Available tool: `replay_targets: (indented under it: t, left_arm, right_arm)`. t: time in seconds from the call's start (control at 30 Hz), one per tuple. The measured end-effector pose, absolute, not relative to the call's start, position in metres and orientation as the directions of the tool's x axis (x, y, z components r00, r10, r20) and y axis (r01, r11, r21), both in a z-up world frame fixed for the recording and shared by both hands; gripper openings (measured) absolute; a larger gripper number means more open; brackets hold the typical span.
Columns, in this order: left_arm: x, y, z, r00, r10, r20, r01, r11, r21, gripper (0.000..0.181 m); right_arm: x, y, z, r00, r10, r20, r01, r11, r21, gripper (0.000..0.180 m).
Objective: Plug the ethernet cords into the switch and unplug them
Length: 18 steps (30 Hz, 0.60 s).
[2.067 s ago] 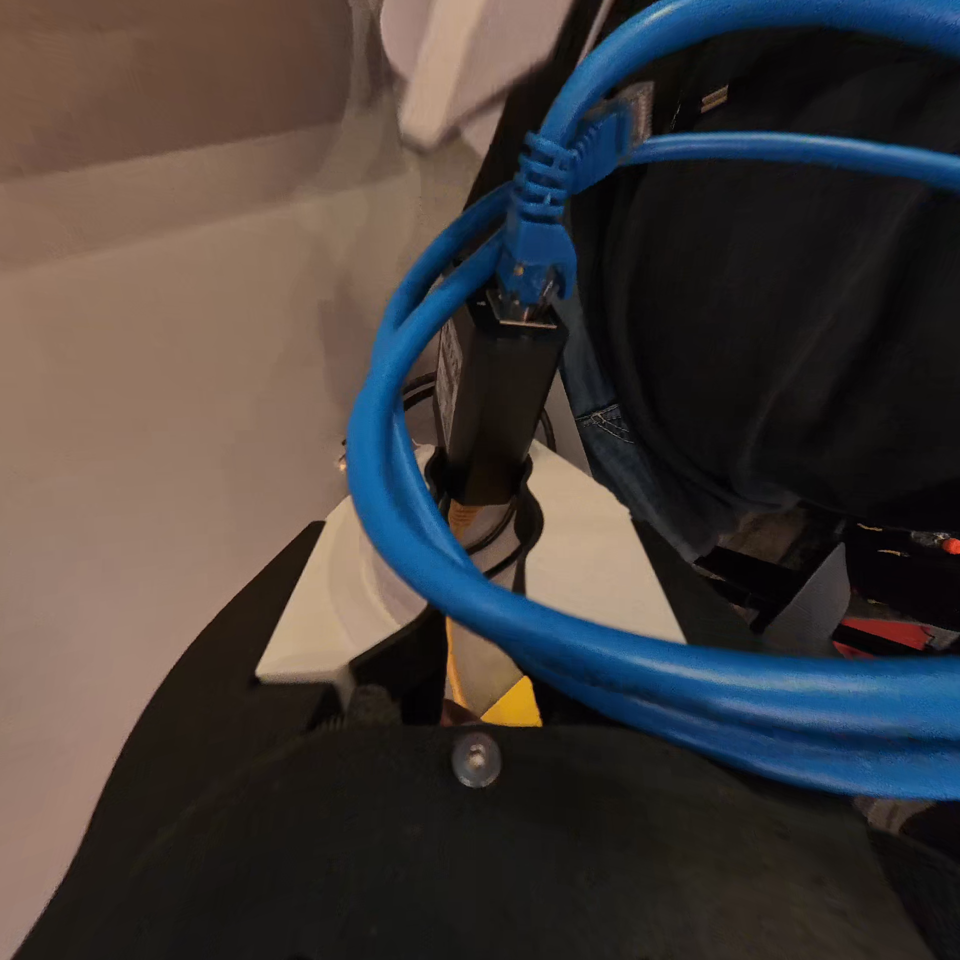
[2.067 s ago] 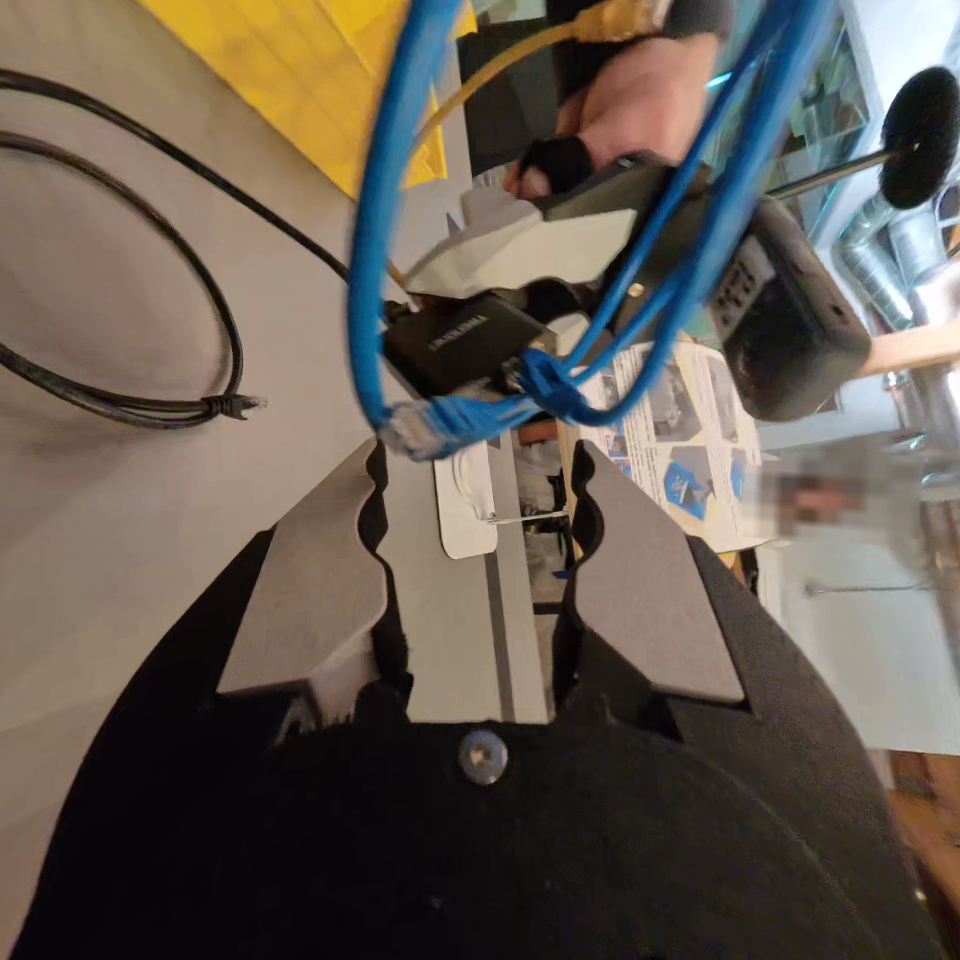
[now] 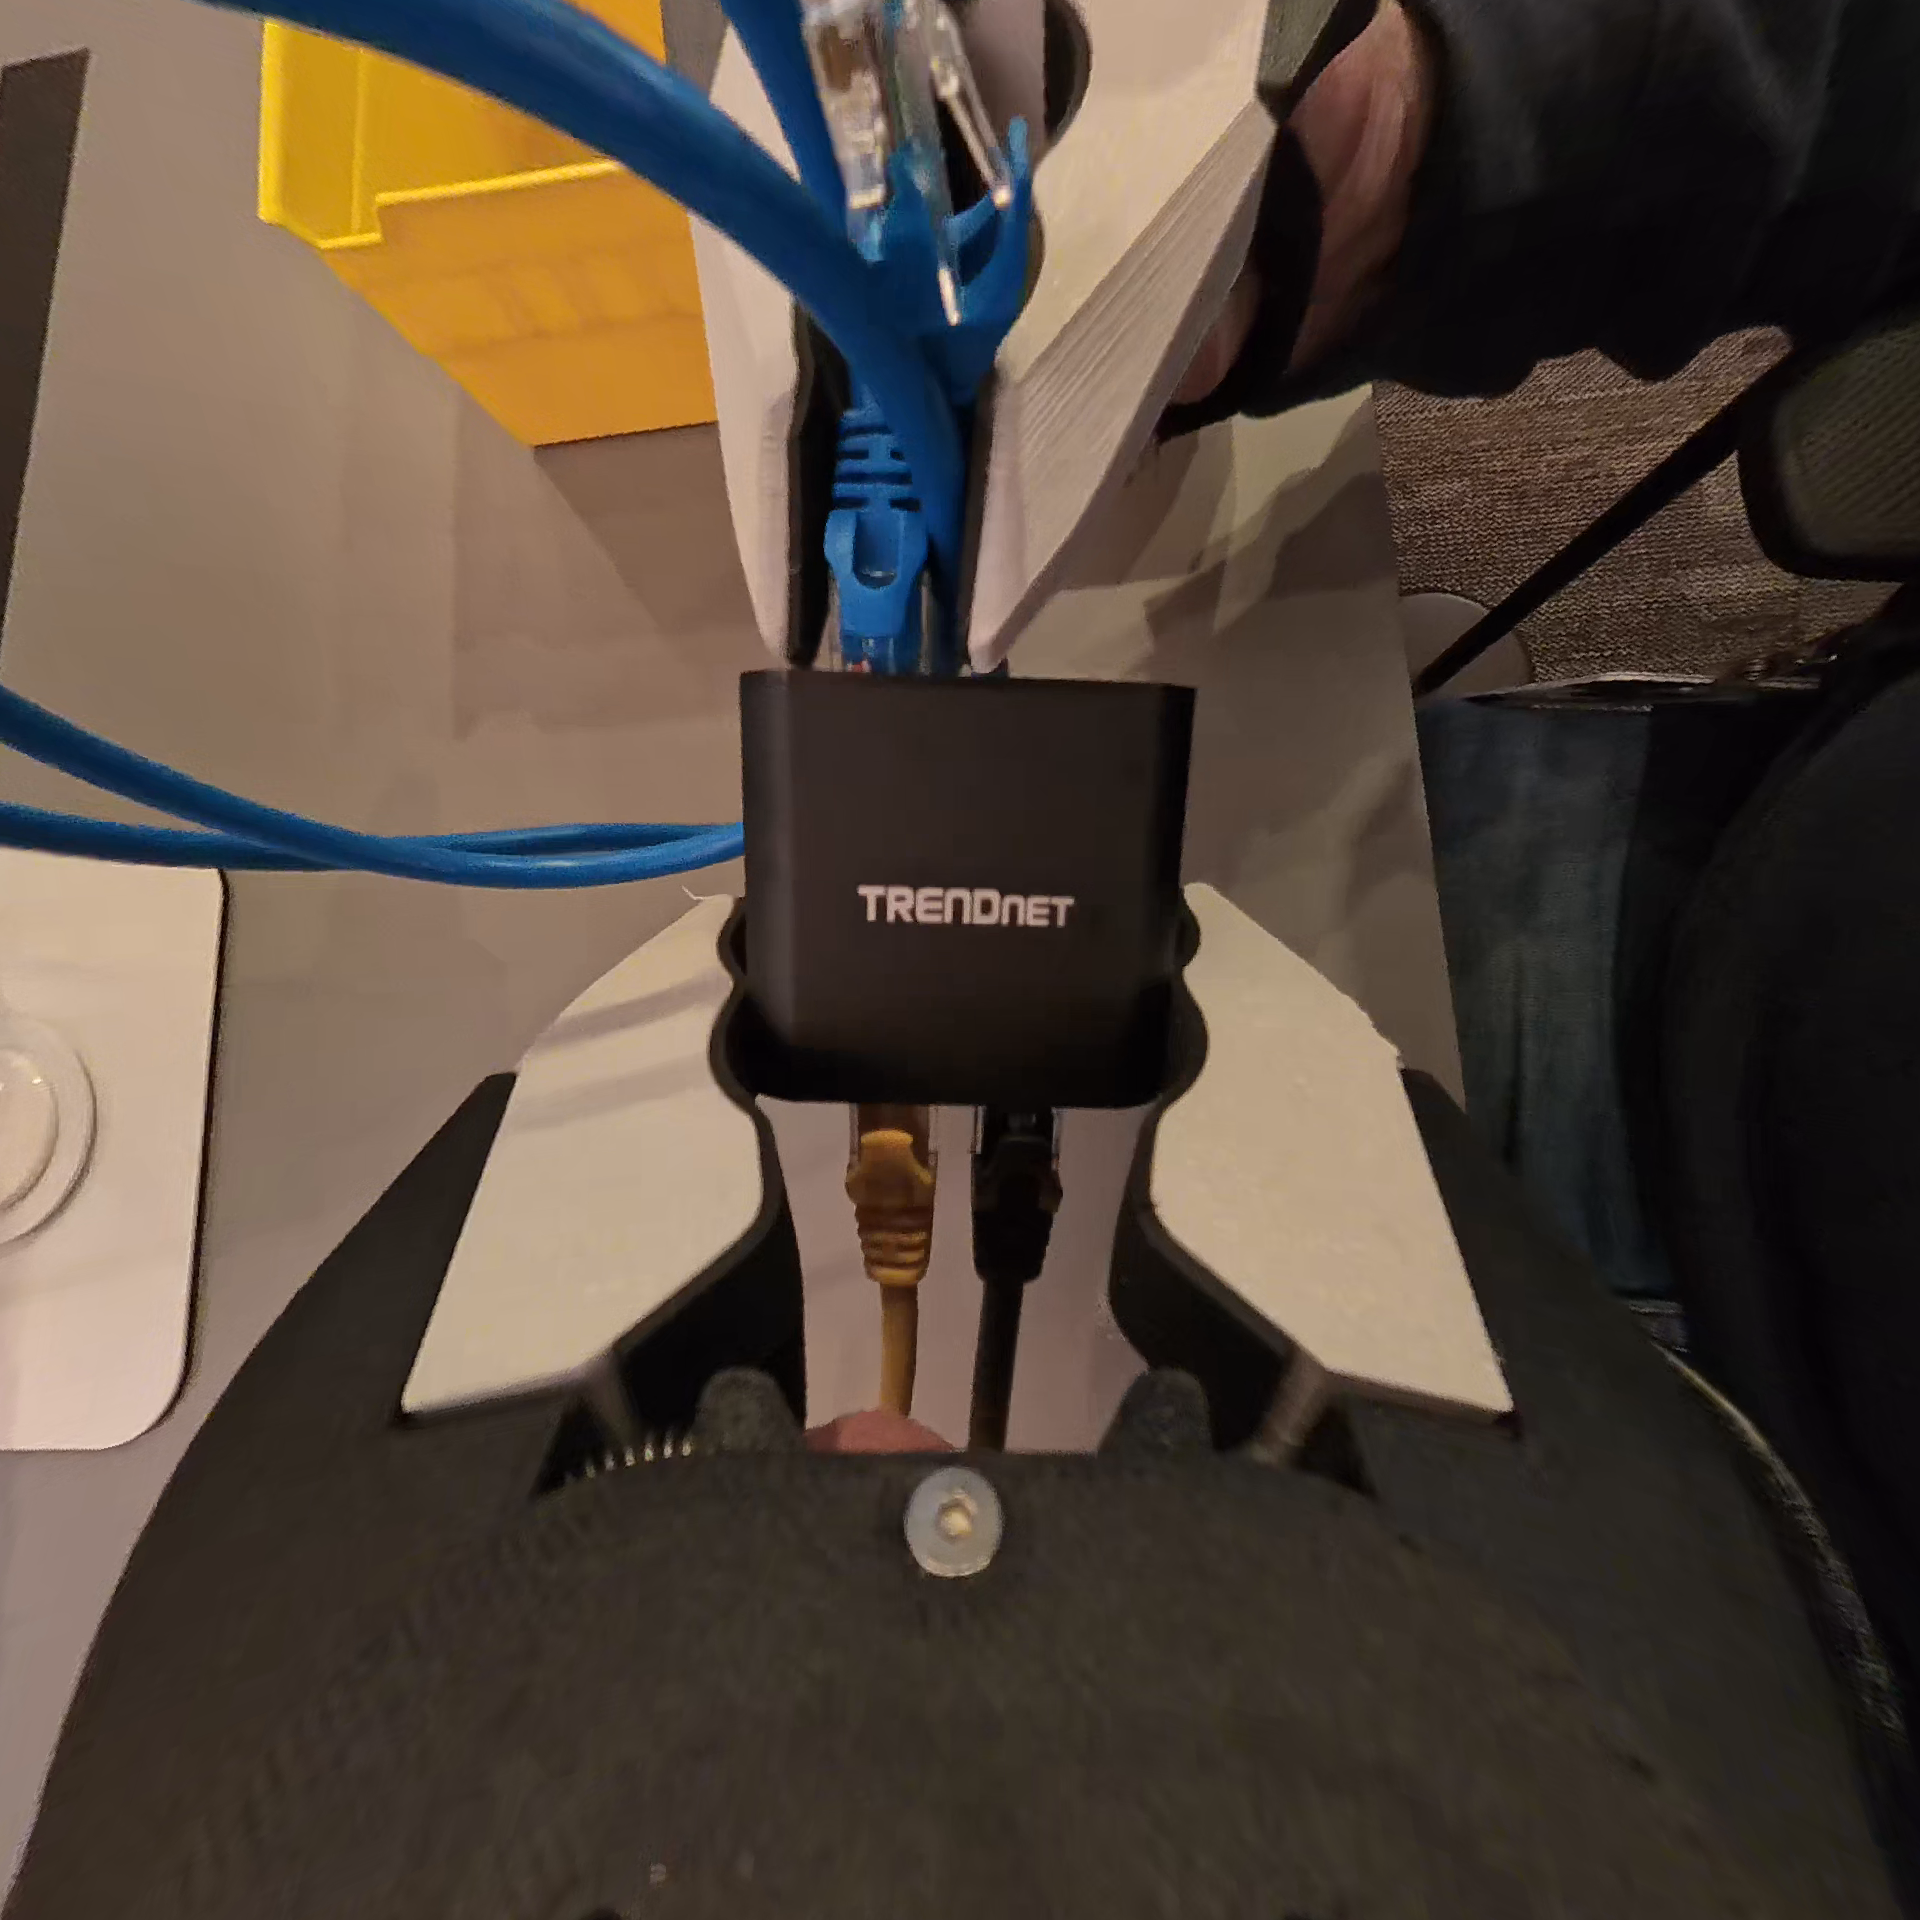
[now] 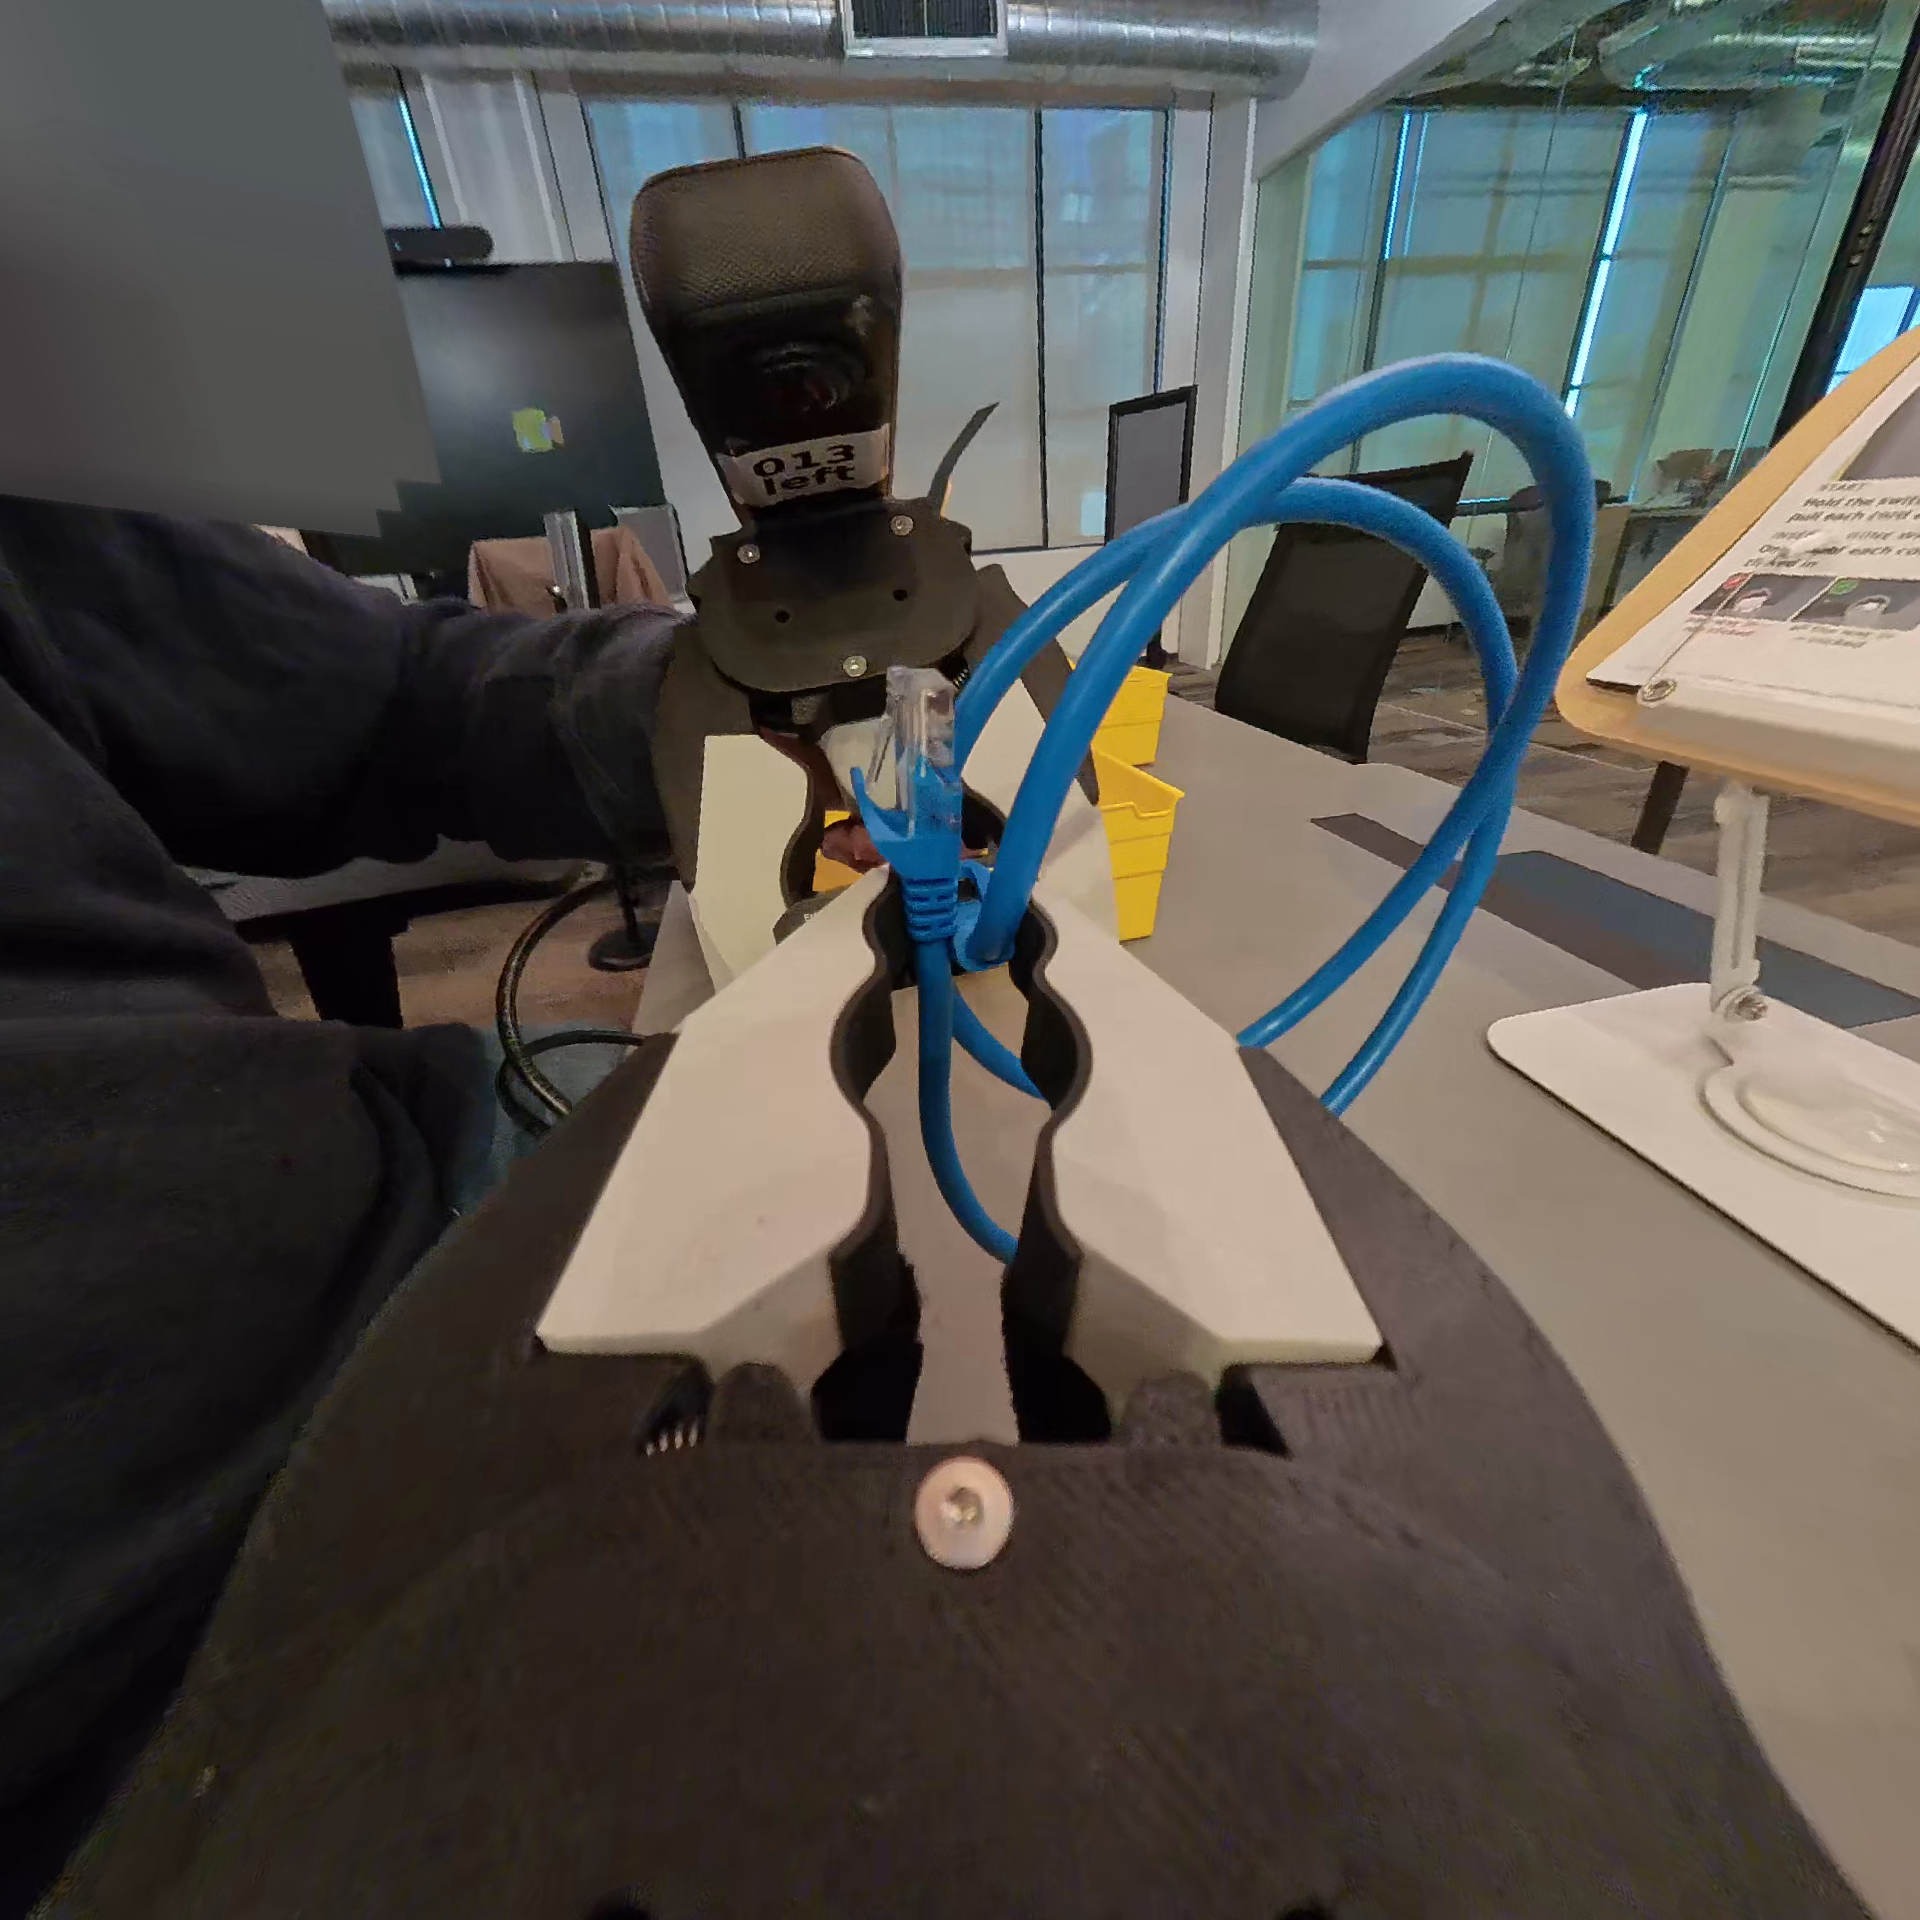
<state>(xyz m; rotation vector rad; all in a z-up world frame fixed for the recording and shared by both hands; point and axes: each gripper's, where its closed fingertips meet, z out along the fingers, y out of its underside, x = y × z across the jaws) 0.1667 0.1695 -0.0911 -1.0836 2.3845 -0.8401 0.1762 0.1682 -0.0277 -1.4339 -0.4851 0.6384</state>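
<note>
My left gripper [image 3: 961, 935] is shut on the black switch [image 3: 966, 831], holding its sides. A yellow plug [image 3: 888, 1184] and a black plug [image 3: 1013, 1184] sit in its near face. My right gripper [image 3: 883, 623] comes from the far side, shut on the blue cord's plug [image 3: 878, 540], whose tip meets the switch's far face. The cord's other plug [image 3: 894, 135] hangs loose above. In the right wrist view my right gripper [image 4: 961, 925] pinches the blue cord [image 4: 940, 1039], the loose plug [image 4: 914, 758] points up, and the left gripper [image 4: 821, 623] faces me. The switch is hidden there.
The blue cord loops wide to the right [image 4: 1507, 644]. Yellow bins [image 4: 1132, 821] stand behind on the grey table [image 4: 1507, 1299]. A white document stand [image 4: 1745, 1070] is at the right. A person's dark sleeve [image 4: 312, 727] fills the left.
My right gripper was open with the blue plug loose in front of it; it is now shut on the blue plug at the switch. The left gripper has turned the switch flat towards its camera.
</note>
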Motion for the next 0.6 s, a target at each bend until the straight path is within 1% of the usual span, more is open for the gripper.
replay_targets:
  t: [0.07, 0.13, 0.2, 0.27, 0.33, 0.37, 0.4, 0.47, 0.53, 0.6]
  left_arm:
    - [0.165, 0.169, -0.090, -0.628, -0.776, -0.063, -0.556, 0.504, -0.661, 0.074]
    - [0.163, 0.173, -0.092, -0.625, -0.780, -0.044, -0.583, 0.503, -0.639, 0.074]
    - [0.160, 0.180, -0.096, -0.612, -0.791, -0.021, -0.622, 0.497, -0.605, 0.074]
    - [0.157, 0.184, -0.094, -0.592, -0.804, 0.050, -0.663, 0.451, -0.597, 0.074]
    - [0.154, 0.192, -0.093, -0.569, -0.817, 0.091, -0.697, 0.421, -0.580, 0.074]
    - [0.152, 0.195, -0.093, -0.566, -0.816, 0.113, -0.710, 0.414, -0.570, 0.074]
    - [0.150, 0.197, -0.093, -0.567, -0.814, 0.127, -0.716, 0.411, -0.565, 0.074]
    - [0.148, 0.202, -0.095, -0.547, -0.823, 0.150, -0.744, 0.397, -0.537, 0.074]
    - [0.147, 0.202, -0.095, -0.548, -0.820, 0.165, -0.755, 0.401, -0.518, 0.074]
    - [0.145, 0.200, -0.094, -0.547, -0.818, 0.178, -0.767, 0.405, -0.498, 0.074]
  right_arm:
    - [0.177, 0.169, -0.030, 0.737, 0.668, -0.100, -0.141, 0.007, -0.990, 0.018]
    - [0.177, 0.172, -0.034, 0.745, 0.656, -0.123, -0.145, -0.020, -0.989, 0.018]
    - [0.183, 0.177, -0.043, 0.799, 0.596, -0.079, -0.059, -0.053, -0.997, 0.022]
    - [0.195, 0.175, -0.046, 0.851, 0.525, -0.017, 0.030, -0.081, -0.996, 0.036]
    - [0.210, 0.168, -0.047, 0.893, 0.436, 0.114, 0.169, -0.090, -0.982, 0.039]
    - [0.216, 0.164, -0.048, 0.895, 0.384, 0.226, 0.284, -0.100, -0.954, 0.038]
    - [0.221, 0.160, -0.047, 0.868, 0.333, 0.368, 0.421, -0.103, -0.901, 0.037]
    - [0.222, 0.153, -0.042, 0.743, 0.261, 0.616, 0.658, -0.113, -0.745, 0.035]
    - [0.201, 0.148, -0.032, 0.609, 0.271, 0.745, 0.782, -0.050, -0.621, 0.034]
    - [0.186, 0.152, -0.030, 0.493, 0.285, 0.822, 0.862, -0.031, -0.506, 0.035]
